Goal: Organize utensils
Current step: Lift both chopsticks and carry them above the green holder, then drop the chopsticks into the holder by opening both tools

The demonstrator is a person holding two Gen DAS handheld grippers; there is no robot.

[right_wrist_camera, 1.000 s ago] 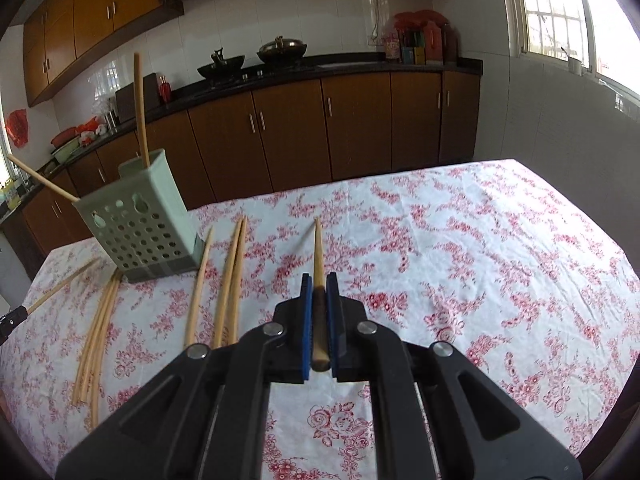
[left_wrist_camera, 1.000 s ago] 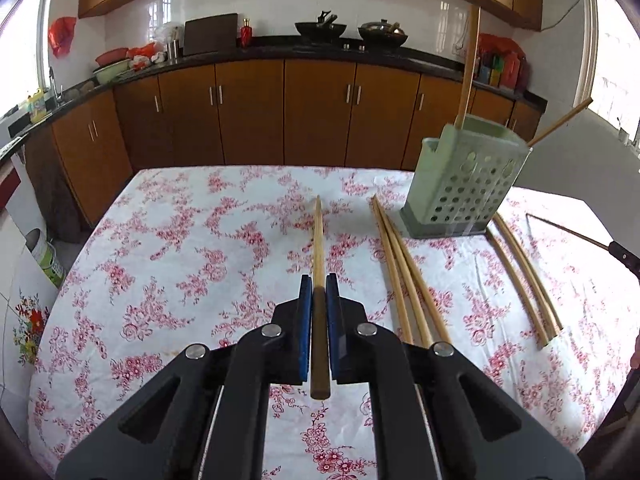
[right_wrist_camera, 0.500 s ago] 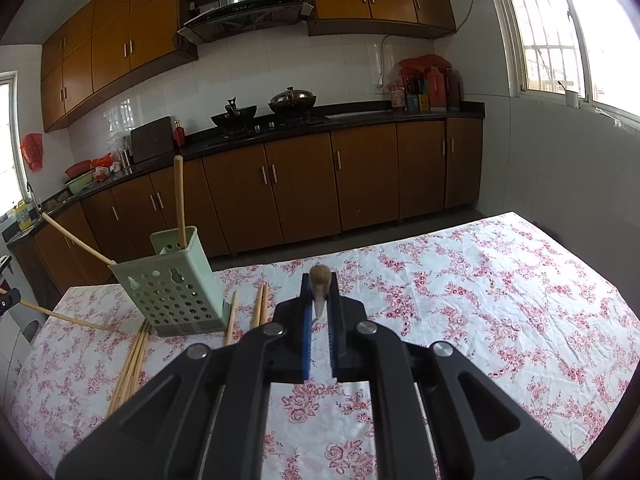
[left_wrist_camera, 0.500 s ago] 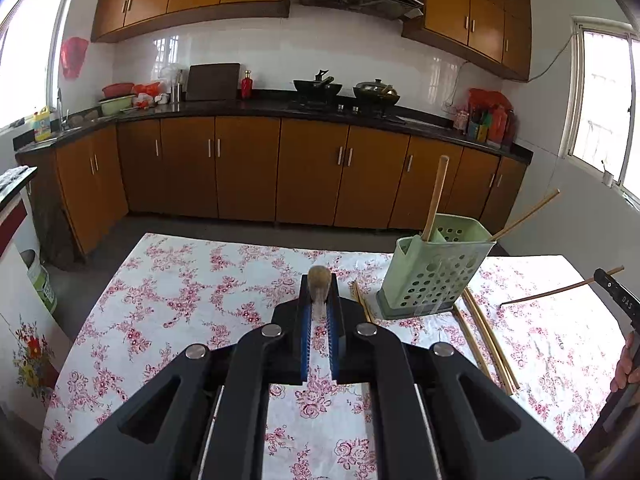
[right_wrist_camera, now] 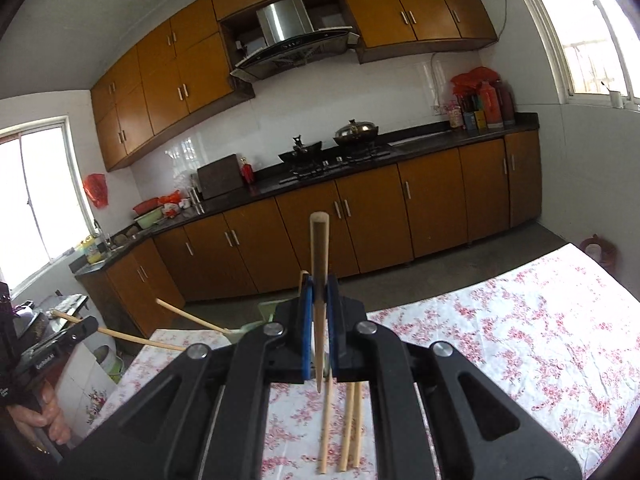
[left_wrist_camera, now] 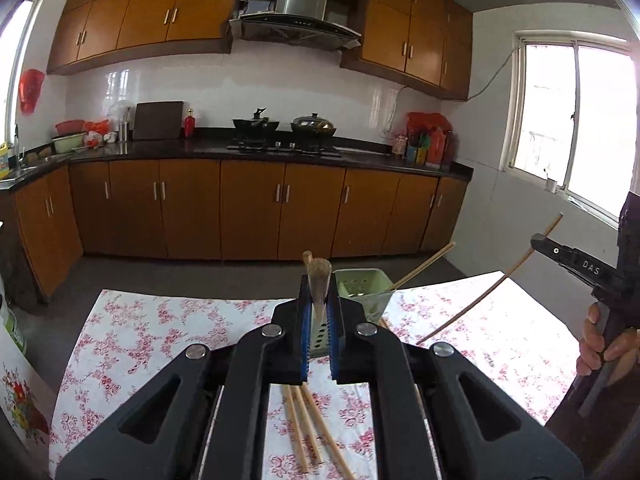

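Left wrist view: left gripper [left_wrist_camera: 319,312] fingers pinching one chopstick [left_wrist_camera: 319,276]; right gripper [right_wrist_camera: 319,320] likewise pinching another chopstick [right_wrist_camera: 319,264] (both raised above the floral tabletop [left_wrist_camera: 160,328]), green holder [left_wrist_camera: 366,292] beyond.

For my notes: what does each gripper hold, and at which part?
Each holds one chopstick. Left gripper: chopstick near its thick end. Right gripper: chopstick around mid-length.

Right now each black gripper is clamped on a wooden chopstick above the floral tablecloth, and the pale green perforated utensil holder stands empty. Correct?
Not quite. The pale green perforated utensil holder is not empty: the left wrist view shows a wooden chopstick leaning out of it. The rest stands: the left gripper and the right gripper are each clamped on a chopstick.
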